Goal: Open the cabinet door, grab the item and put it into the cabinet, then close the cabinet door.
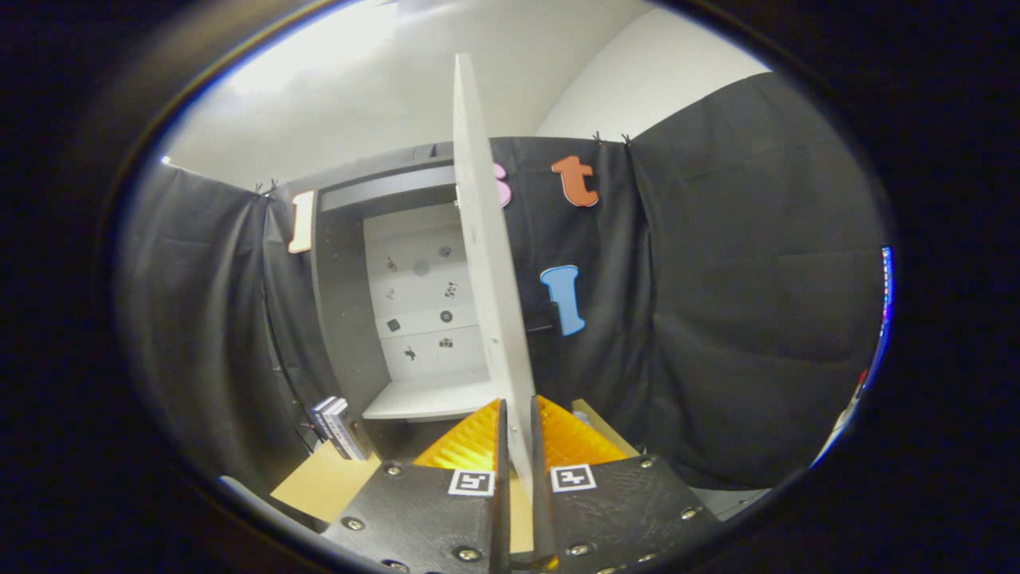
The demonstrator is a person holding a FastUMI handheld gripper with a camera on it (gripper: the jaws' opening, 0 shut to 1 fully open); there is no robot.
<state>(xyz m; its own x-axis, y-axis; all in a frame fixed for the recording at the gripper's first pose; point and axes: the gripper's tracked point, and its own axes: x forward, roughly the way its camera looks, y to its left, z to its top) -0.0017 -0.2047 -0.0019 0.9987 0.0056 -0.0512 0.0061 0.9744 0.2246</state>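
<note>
The grey cabinet [347, 319] stands open ahead, showing a pale inner back wall and a light shelf [430, 399]. Its door [486, 271] swings out edge-on toward me, a thin tall white panel. My gripper [518, 430] is shut on the door's lower edge, one finger on each face of the panel. A small stack of boxes or books [339, 426], dark with white sides, leans against the cabinet's lower left side on the tan table [323, 482].
Black cloth walls close in the booth to the left, behind and to the right. The tan table's edge runs just left of my fingers. A white ceiling and wall rise above the cloth.
</note>
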